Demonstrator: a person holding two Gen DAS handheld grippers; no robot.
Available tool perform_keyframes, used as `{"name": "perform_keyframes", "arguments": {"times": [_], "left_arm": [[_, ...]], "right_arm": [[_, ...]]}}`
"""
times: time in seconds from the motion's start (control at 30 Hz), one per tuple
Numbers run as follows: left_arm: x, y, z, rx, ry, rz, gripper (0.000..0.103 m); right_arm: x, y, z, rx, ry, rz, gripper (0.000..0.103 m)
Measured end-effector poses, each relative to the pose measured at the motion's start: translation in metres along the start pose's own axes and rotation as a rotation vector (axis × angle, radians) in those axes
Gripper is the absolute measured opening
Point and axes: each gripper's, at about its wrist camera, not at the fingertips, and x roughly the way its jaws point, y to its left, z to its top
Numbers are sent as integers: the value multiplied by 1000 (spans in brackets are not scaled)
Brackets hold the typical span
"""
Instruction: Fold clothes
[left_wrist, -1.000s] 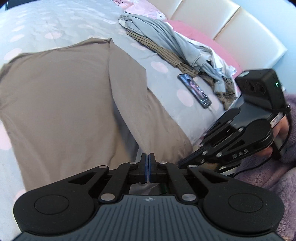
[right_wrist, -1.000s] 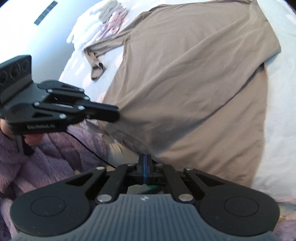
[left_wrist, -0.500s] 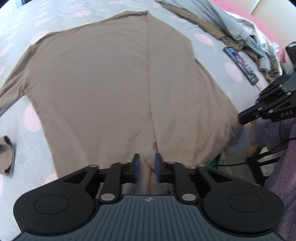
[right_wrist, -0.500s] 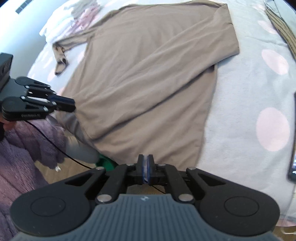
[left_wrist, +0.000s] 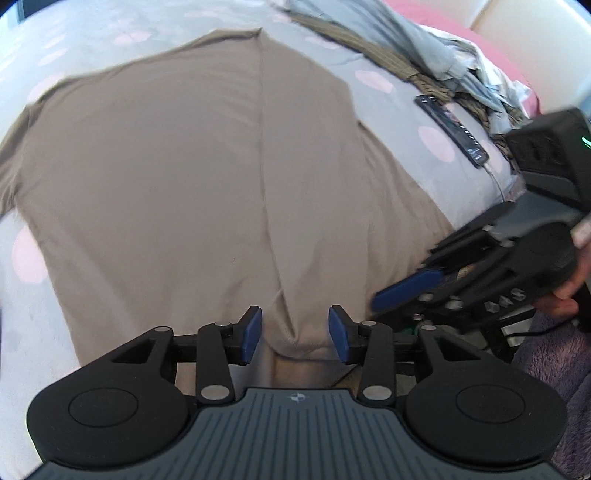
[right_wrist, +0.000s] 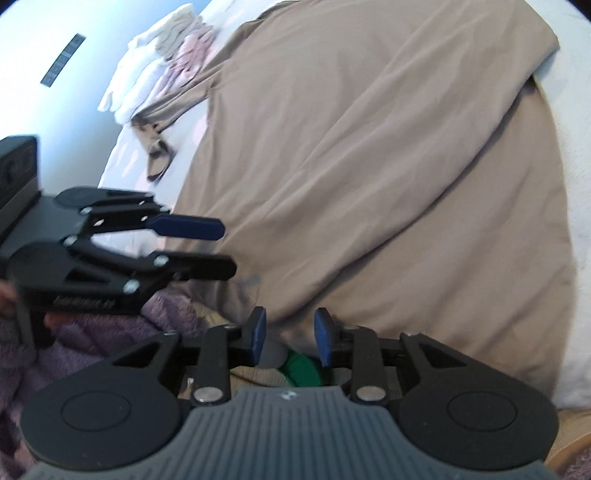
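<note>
Grey pink-dotted bed cover (left_wrist: 402, 122): taupe long-sleeve jersey shirt (left_wrist: 166, 177) spread flat, hem at near edge
Left gripper (left_wrist: 294, 334): fingers just opened, hem between, unpinched
Right gripper (right_wrist: 289, 334): likewise, nothing pressed
Advice: regrip both hem corners evenly, keep cloth taut before folding

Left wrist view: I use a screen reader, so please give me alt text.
A brown long-sleeved shirt lies spread on a dotted bedsheet, its hem between the open left claw. The right claw hovers at right, beyond it a phone.
</note>
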Motion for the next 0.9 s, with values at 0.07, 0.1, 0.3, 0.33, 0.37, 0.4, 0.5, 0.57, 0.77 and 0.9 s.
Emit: {"name": "perform_keyframes", "arguments": {"times": [0.07,0.1,0.3,0.33,0.37,0.4,0.5,0.57,0.77,0.9], "left_arm": [[1,-6,0,54,-11,-5,38],[3,-9,1,69,-3,-6,38],[13,-9,3,59,51,-18,2],[9,-8,4,46,42,-46,0],[5,-8,4,31,32,-73,0],[1,-7,5,14,23,-102,0],[-13,-9,10,-48,-18,-203,0],[-20,-15,14,-84,-46,-275,0],[-24,-63,30,-61,-65,-441,0],[-15,-102,36,-8,-26,-510,0]], "right_arm": [[2,-1,3,22,-21,7,33],[3,-1,4,27,-27,8,29],[-1,3,11,13,-45,-6,1],[-8,5,11,9,-50,-7,1],[-15,6,11,4,-55,-9,1],[-23,7,11,0,-59,-11,1],[-49,9,11,-12,-53,-30,1],[-68,7,9,-18,-40,-37,1],[-124,2,1,-46,-11,-82,1],[-143,-4,-10,-56,9,-121,1]]}}
